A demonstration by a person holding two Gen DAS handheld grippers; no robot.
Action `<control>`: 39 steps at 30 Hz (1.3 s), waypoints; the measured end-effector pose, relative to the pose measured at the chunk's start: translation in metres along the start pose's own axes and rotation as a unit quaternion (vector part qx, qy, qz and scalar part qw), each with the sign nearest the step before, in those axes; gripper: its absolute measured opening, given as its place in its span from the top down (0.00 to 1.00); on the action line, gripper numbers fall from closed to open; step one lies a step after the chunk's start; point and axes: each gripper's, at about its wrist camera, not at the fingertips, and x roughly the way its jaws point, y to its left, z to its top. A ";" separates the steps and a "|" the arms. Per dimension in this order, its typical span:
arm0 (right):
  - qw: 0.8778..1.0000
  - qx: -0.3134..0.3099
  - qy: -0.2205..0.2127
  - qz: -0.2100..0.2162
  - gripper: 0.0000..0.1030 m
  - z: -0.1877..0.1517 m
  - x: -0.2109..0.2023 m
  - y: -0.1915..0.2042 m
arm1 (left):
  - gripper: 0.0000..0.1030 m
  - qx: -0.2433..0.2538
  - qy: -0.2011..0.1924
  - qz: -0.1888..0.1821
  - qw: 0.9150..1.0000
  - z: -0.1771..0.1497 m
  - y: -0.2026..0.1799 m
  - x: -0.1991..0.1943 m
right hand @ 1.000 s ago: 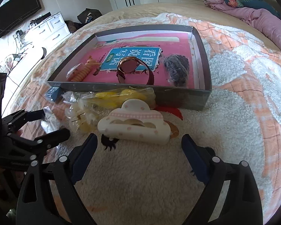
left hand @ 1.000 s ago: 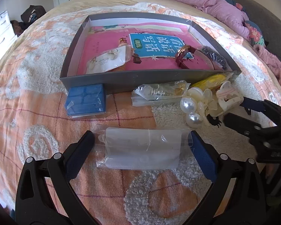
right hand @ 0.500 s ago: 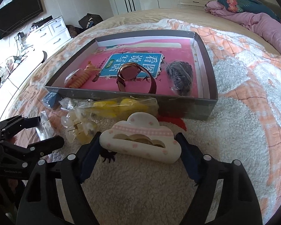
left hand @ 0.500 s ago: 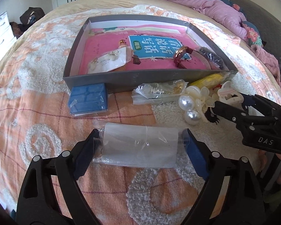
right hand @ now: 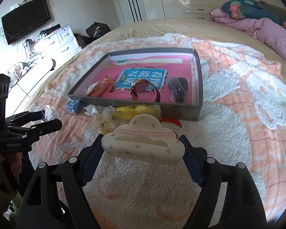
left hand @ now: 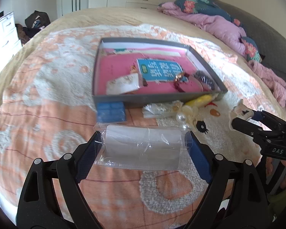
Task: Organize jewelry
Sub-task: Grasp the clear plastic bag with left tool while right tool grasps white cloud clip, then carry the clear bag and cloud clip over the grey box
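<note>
Bedspread (right hand: 228,126) carries the grey tray (right hand: 135,102), still ahead of both loads. Left gripper (left hand: 144,148) pinches a clear plastic pouch (left hand: 143,145) by its slippery film ends, lifted near the bedspread's front edge; it could slide free. Right gripper (right hand: 143,148) clamps the cloud-shaped hair clip (right hand: 143,143) across curved ends, which might pop out or catch the tray's near wall.

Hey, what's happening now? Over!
Left hand-held gripper shut on clear packet. Right hand-held gripper shut on cloud clip. Tray ahead, unblocked.
</note>
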 end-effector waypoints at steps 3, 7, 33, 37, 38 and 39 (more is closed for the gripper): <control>1.000 -0.008 -0.011 0.006 0.25 0.005 -0.010 0.007 | 0.22 -0.009 -0.014 0.001 1.000 0.005 0.007 -0.012; 0.999 -0.020 -0.025 0.018 0.25 0.015 -0.023 0.019 | 0.22 -0.017 -0.034 0.007 0.999 0.012 0.017 -0.028; 0.996 -0.071 -0.058 0.016 0.28 0.075 -0.021 0.041 | 0.22 -0.018 -0.080 0.021 0.996 0.069 0.030 -0.035; 0.996 -0.070 -0.059 0.000 0.28 0.083 -0.014 0.031 | 0.22 -0.007 -0.077 0.015 0.997 0.079 0.020 -0.025; 0.996 -0.069 -0.060 -0.002 0.28 0.085 -0.013 0.029 | 0.22 -0.005 -0.076 0.012 0.997 0.082 0.018 -0.022; 0.996 -0.068 -0.061 -0.003 0.28 0.087 -0.012 0.027 | 0.22 -0.003 -0.075 0.009 0.997 0.084 0.015 -0.019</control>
